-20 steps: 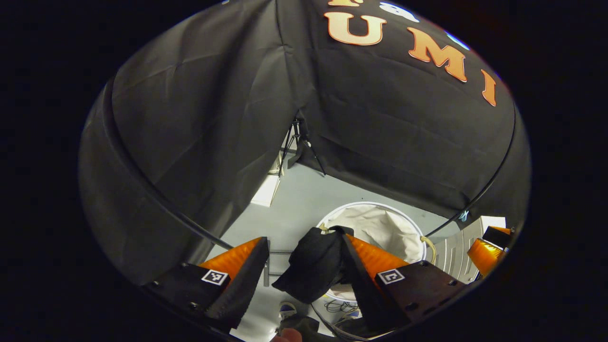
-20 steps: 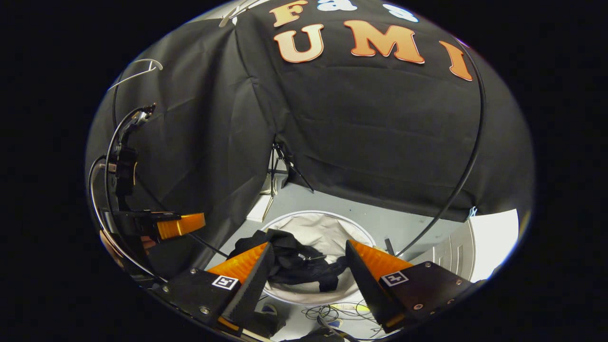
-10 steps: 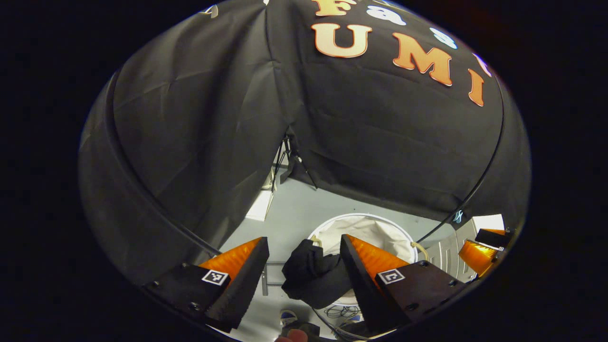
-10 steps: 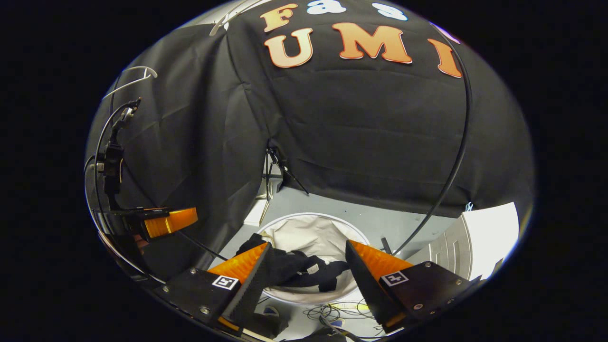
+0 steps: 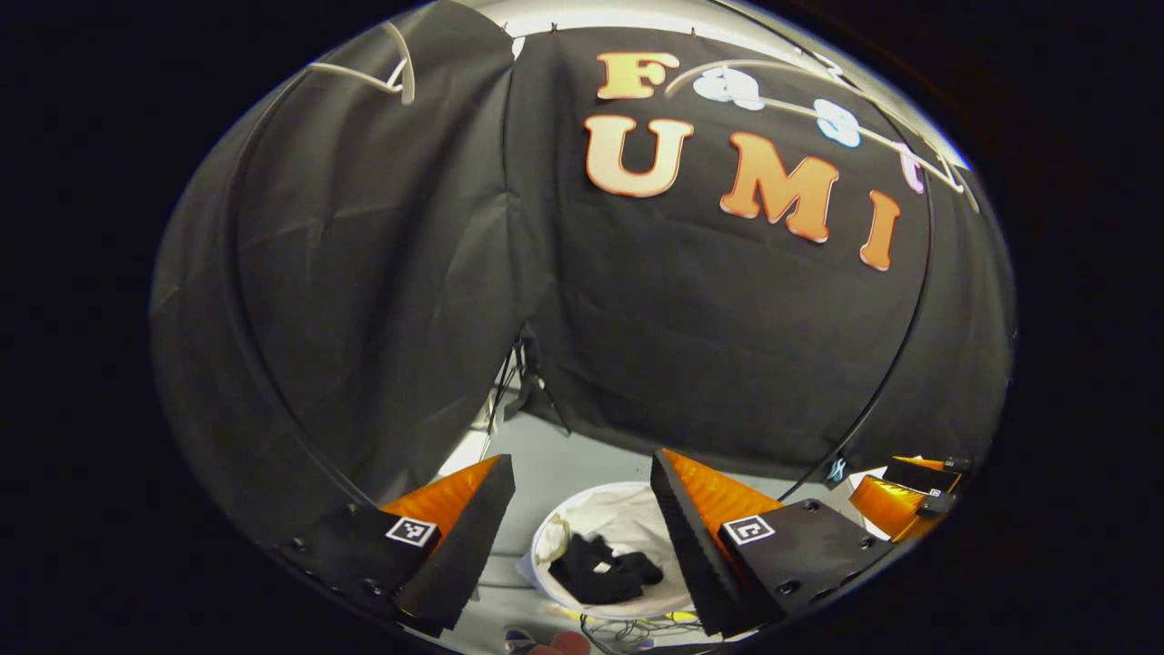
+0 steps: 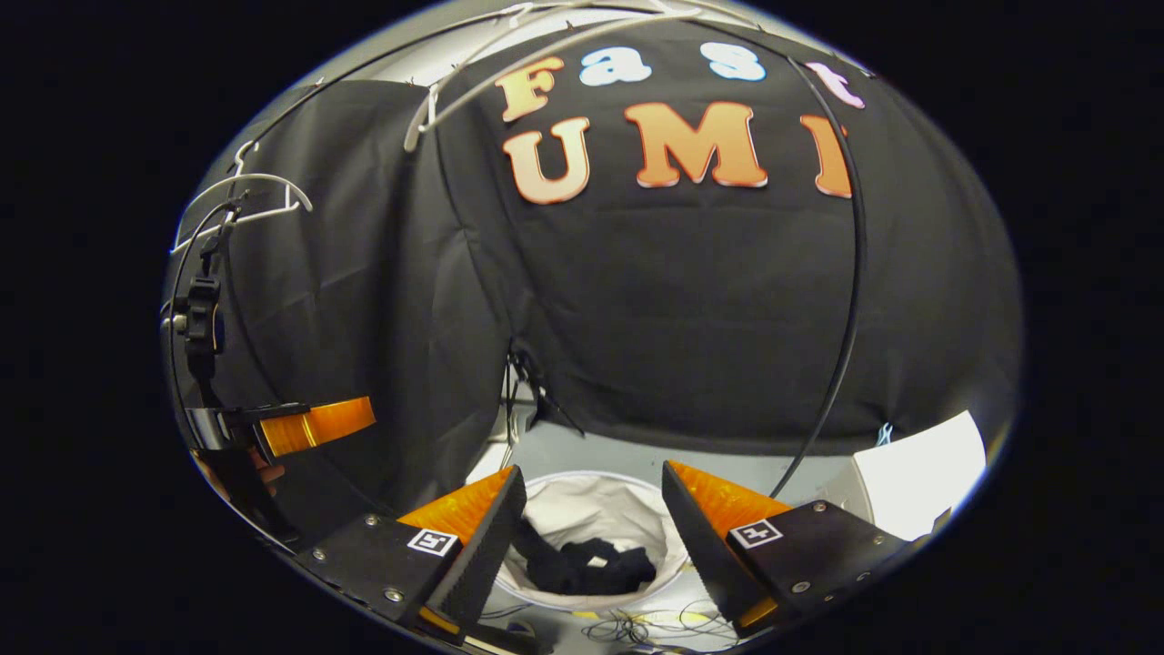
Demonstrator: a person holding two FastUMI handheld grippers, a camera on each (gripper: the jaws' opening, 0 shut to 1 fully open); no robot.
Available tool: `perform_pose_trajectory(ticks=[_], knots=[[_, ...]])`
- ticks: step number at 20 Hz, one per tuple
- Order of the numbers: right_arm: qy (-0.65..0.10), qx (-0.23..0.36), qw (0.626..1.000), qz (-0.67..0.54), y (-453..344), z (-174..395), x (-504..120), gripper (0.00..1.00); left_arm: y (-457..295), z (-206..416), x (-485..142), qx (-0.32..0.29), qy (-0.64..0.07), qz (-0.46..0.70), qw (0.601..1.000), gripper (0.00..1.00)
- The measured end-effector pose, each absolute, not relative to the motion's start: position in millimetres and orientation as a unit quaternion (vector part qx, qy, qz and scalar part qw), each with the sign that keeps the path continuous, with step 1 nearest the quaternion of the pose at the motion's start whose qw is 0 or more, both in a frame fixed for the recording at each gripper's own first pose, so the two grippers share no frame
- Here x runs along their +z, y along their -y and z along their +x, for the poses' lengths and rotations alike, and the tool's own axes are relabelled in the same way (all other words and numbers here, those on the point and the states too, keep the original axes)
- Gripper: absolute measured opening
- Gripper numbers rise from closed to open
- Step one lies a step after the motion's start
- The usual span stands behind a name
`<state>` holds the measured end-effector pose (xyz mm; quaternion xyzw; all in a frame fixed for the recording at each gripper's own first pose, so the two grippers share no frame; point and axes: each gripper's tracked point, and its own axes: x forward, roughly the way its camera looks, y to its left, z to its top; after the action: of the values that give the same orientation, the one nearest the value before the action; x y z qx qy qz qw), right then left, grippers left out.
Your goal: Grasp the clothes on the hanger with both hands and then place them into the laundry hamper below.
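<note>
Down in the white hamper (image 5: 555,546) on the floor: black clothes (image 5: 605,571) in a heap. Above it, left gripper (image 5: 582,514) and right gripper (image 6: 591,523), both spread apart, gripping nothing. High at left, bare hanger (image 6: 245,196).

No readable text apart from the booth wall (image 5: 691,346) letters.

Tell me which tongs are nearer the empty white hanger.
Left. Left tongs hang just below the hanger; right tongs are farther right, above the hamper.
</note>
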<state>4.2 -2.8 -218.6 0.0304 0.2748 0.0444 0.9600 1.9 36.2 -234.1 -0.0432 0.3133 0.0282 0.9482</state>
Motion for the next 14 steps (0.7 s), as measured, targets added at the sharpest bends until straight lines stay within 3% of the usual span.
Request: perform_pose_trajectory(ticks=[13,14], knots=[[-0.069,0.028,0.997,0.007,10,23,-29,0.93,0,21,-70,-0.019,-0.124,-0.049,0.991,1.0],[-0.057,0.024,0.998,0.005,11,23,-23,1.0,1,21,-63,-0.02,-0.115,-0.05,0.992,1.0]])
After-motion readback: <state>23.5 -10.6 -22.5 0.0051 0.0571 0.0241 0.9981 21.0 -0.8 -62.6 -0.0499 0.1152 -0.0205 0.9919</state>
